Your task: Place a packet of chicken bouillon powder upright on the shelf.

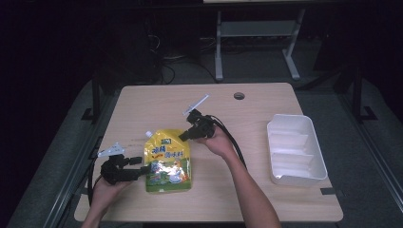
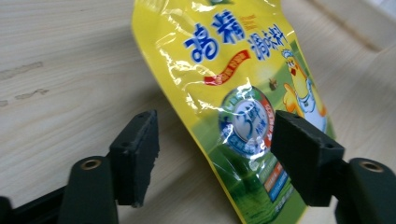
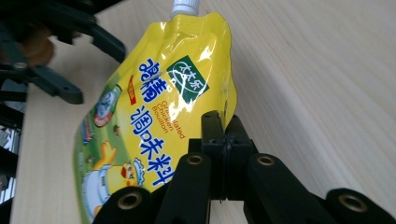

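— Pouches on the tabletop [image 1: 266, 199]: how many do you count?

— Just one yellow pouch [image 1: 167, 161], printed with blue lettering and a cartoon chick, with a single white cap [image 1: 148, 134] at its top left corner. It sits near the front edge, left of the middle

— And the grippers?

— Two, one in each hand. The left gripper [image 1: 142, 164] comes in from the pouch's left side; in the left gripper view its two jaws stand apart, released, with the pouch's lower edge lying between them and neither pad pressing on it. The right gripper [image 1: 183, 136] is at the pouch's upper right corner. In the right gripper view its jaws are clenched together right at the pouch's edge [image 3: 227, 100], and the foil looks pinched between them

— Is the pouch flat?

— Not quite. That right edge looks raised where the gripper has it, while the rest rests on the wood

— Anything else there?

— One white tray [image 1: 317, 167] with several ribbed compartments, well apart at the right side, and one round grommet hole [image 1: 239, 96] near the far edge
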Action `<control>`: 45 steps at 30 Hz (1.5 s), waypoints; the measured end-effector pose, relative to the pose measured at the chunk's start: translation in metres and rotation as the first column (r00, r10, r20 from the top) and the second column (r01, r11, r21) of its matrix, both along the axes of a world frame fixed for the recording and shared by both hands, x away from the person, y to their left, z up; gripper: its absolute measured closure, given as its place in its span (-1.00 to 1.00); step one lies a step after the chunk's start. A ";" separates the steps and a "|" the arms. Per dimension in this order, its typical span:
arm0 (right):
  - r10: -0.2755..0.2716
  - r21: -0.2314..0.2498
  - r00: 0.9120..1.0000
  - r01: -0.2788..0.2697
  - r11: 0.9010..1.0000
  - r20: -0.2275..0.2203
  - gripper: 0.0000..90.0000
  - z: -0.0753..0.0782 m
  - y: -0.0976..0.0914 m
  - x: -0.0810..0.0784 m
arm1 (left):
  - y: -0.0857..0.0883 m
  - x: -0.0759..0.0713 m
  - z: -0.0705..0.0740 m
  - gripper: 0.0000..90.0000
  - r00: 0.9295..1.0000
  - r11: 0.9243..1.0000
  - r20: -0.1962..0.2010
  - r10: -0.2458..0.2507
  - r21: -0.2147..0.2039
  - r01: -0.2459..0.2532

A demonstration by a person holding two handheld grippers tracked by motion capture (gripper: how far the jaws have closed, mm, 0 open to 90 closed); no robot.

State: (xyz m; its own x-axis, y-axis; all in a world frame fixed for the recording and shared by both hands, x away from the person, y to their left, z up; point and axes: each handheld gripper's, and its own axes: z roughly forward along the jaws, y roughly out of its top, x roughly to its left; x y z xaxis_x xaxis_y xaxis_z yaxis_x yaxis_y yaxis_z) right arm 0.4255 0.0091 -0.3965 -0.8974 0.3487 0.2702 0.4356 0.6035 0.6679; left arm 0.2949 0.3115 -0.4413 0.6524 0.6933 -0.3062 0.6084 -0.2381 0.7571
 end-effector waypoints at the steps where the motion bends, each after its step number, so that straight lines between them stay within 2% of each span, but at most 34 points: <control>1: 0.010 0.026 1.000 -0.011 1.000 0.021 0.99 0.009 -0.002 -0.005 | 0.000 0.000 -0.001 -0.32 1.000 1.000 -0.009 -0.013 -0.028 0.012; 3: 0.016 0.035 0.999 -0.017 0.999 0.029 0.99 0.013 -0.003 -0.007 | 0.000 0.001 -0.001 -0.32 1.000 0.999 -0.010 -0.021 -0.032 0.021; 6: 0.034 0.066 0.997 -0.038 0.997 0.063 0.99 0.026 -0.004 -0.015 | -0.005 0.000 -0.002 -0.29 0.998 0.998 -0.007 -0.056 -0.034 0.056; 8: 0.051 0.083 0.995 -0.059 0.995 0.090 0.99 0.036 -0.004 -0.023 | -0.008 -0.001 -0.001 -0.19 0.997 0.996 -0.001 -0.074 -0.040 0.074; 9: 0.051 0.083 0.995 -0.059 0.995 0.090 0.99 0.036 -0.004 -0.023 | -0.008 -0.001 -0.001 -0.19 0.996 0.995 0.001 -0.084 -0.050 0.084; 10: 0.063 0.090 0.992 -0.073 0.993 0.113 0.99 0.043 -0.005 -0.028 | -0.008 -0.001 0.000 -0.06 0.994 0.991 0.009 -0.107 -0.074 0.107; 11: 0.063 0.090 0.992 -0.073 0.993 0.113 0.99 0.043 -0.005 -0.028 | -0.008 -0.001 0.000 0.01 0.994 0.991 0.009 -0.107 -0.074 0.107; 12: 0.067 0.094 0.991 -0.078 0.992 0.120 0.99 0.046 -0.005 -0.030 | -0.008 -0.002 0.000 0.01 0.993 0.988 0.010 -0.122 -0.095 0.122; 14: 0.081 0.119 0.987 -0.097 0.988 0.139 0.99 0.055 -0.007 -0.039 | -0.007 -0.002 0.000 0.25 0.988 0.978 0.008 -0.153 -0.140 0.153; 17: 0.099 0.118 0.983 -0.119 0.986 0.156 0.99 0.061 -0.008 -0.046 | -0.008 -0.004 0.003 0.45 0.983 0.969 0.029 -0.180 -0.166 0.182; 22: 0.129 0.122 0.978 -0.151 0.981 0.166 0.98 0.067 -0.012 -0.054 | -0.009 -0.006 0.006 0.62 0.979 0.969 0.057 -0.197 -0.142 0.204; 25: 0.133 0.121 0.978 -0.153 0.981 0.163 0.96 0.067 -0.014 -0.055 | -0.010 -0.007 0.007 0.65 0.978 0.970 0.063 -0.197 -0.134 0.204; 28: 0.133 0.143 0.983 -0.151 0.978 0.125 0.80 0.061 -0.019 -0.051 | -0.011 -0.008 0.007 0.67 0.977 0.971 0.072 -0.200 -0.121 0.207; 29: 0.133 0.143 0.983 -0.151 0.978 0.125 0.80 0.061 -0.019 -0.051 | -0.012 -0.008 0.008 0.67 0.977 0.971 0.074 -0.202 -0.117 0.209; 30: 0.130 0.138 0.986 -0.144 0.980 0.103 0.55 0.057 -0.018 -0.049 | -0.013 -0.008 0.008 0.67 0.976 0.970 0.077 -0.206 -0.112 0.214; 31: 0.130 0.138 0.986 -0.144 0.980 0.103 0.55 0.057 -0.018 -0.049 | -0.013 -0.008 0.008 0.68 0.976 0.970 0.077 -0.206 -0.112 0.214; 32: 0.131 0.130 0.989 -0.140 0.982 0.074 0.35 0.052 -0.014 -0.047 | -0.013 -0.008 0.008 0.68 0.975 0.970 0.080 -0.208 -0.108 0.216; 35: 0.144 0.111 0.988 -0.150 0.982 0.063 0.31 0.047 -0.009 -0.047 | -0.015 -0.009 0.009 0.68 0.974 0.970 0.086 -0.212 -0.101 0.220; 38: 0.188 0.093 0.981 -0.191 0.977 0.044 0.32 0.036 0.004 -0.048 | -0.016 -0.010 0.010 0.68 0.971 0.969 0.097 -0.219 -0.093 0.228; 39: 0.188 0.093 0.981 -0.191 0.977 0.044 0.32 0.036 0.004 -0.048 | -0.016 -0.010 0.010 0.68 0.971 0.969 0.097 -0.219 -0.093 0.228; 40: 0.211 0.080 0.977 -0.213 0.974 0.039 0.36 0.032 0.011 -0.049 | -0.016 -0.011 0.011 0.68 0.970 0.969 0.098 -0.221 -0.093 0.230; 42: 0.219 0.079 0.975 -0.221 0.972 0.035 0.39 0.031 0.013 -0.049 | -0.016 -0.011 0.011 0.68 0.970 0.969 0.098 -0.223 -0.089 0.232; 45: 0.237 0.100 0.971 -0.238 0.966 0.024 0.56 0.027 0.016 -0.048 | -0.014 -0.011 0.011 0.69 0.972 0.971 0.096 -0.216 -0.082 0.224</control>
State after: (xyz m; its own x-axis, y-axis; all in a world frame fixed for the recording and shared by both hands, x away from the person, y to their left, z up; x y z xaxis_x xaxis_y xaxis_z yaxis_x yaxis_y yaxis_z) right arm 0.3772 0.0255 -0.3700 -0.9545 0.0969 0.2821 0.2799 0.6178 0.7349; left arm 0.2843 0.2970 -0.4305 0.8125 0.5012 -0.2976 0.4802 -0.2863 0.8291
